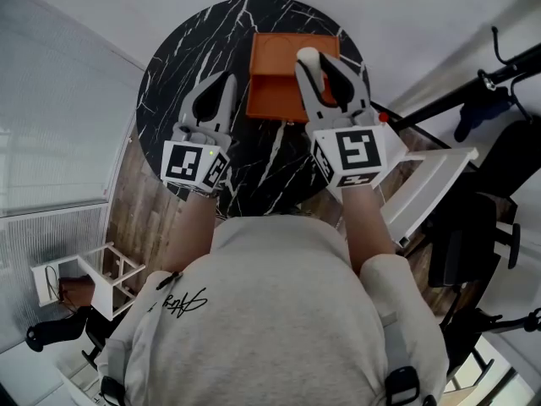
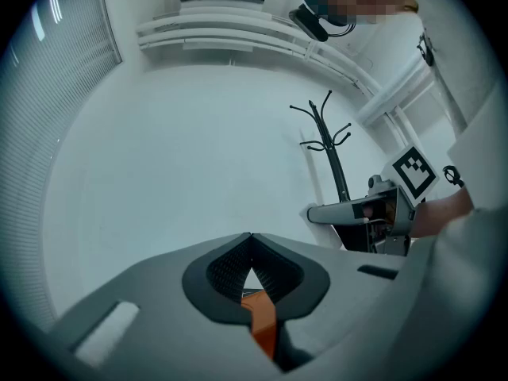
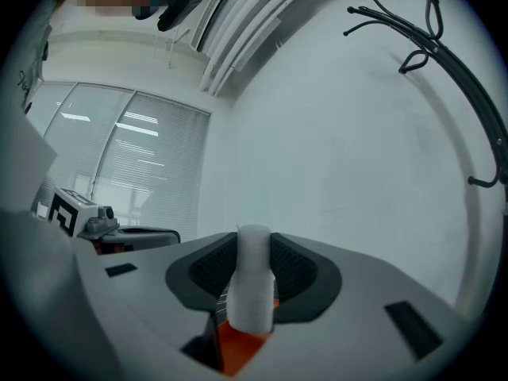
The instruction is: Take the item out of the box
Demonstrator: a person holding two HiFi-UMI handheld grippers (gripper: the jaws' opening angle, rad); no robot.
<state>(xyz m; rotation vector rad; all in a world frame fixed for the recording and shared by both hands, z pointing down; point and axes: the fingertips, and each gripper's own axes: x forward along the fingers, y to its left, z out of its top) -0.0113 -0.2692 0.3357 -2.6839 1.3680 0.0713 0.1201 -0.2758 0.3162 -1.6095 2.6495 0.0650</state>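
Note:
An orange box (image 1: 275,87) lies open on the round black marble table (image 1: 173,66). My right gripper (image 1: 324,64) hovers above the box, shut on a white bottle-shaped item (image 1: 306,57). In the right gripper view the white item (image 3: 254,284) stands upright between the dark pads, with the orange box (image 3: 238,349) showing below it. My left gripper (image 1: 221,83) is shut and holds nothing, over the table just left of the box. The left gripper view shows its tips (image 2: 252,248) touching, with a strip of the orange box (image 2: 262,320) below them.
A white rack (image 1: 427,184) and a black chair (image 1: 469,244) stand to the right of the table. A small white stool (image 1: 106,273) is on the floor at the left. A black coat stand (image 2: 329,145) stands against the far white wall.

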